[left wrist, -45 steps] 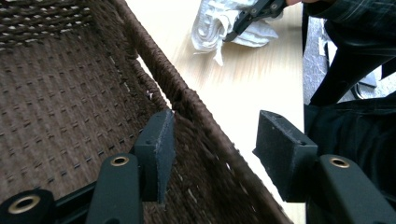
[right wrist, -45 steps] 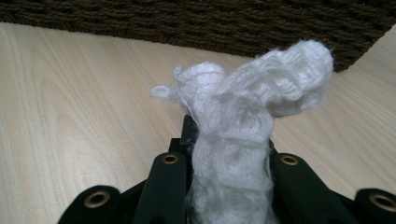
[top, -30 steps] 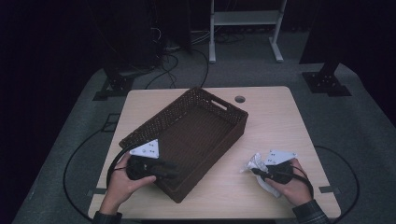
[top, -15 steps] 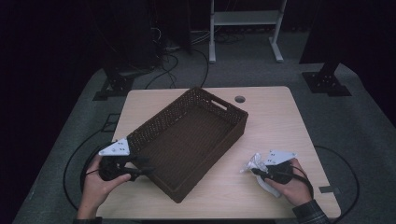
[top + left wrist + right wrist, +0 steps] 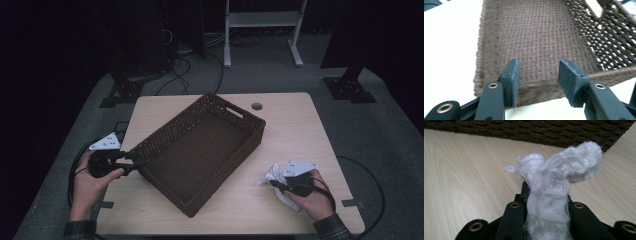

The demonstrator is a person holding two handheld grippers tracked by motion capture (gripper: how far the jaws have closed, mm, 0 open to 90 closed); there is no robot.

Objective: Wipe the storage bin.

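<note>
Wooden table (image 5: 300,125) with brown woven basket (image 5: 200,150) at centre. Left gripper (image 5: 134,161) beside basket's near-left corner, jaws just opened apart, nothing between. Right gripper (image 5: 274,183) near front right edge, clamped on white cloth (image 5: 554,182).

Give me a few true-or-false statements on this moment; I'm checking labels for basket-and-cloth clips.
1. The right gripper is closed on a white cloth. True.
2. The cloth lies inside the brown woven basket. False: it is outside the basket, over the wooden table, in the right gripper.
3. The left gripper has its jaws apart with nothing pressed between them. True; they have just been opening, at the basket's near rim.
4. The basket holds several items. False: its floor looks bare.
5. The basket has a cut-out handle in its far wall. True.
</note>
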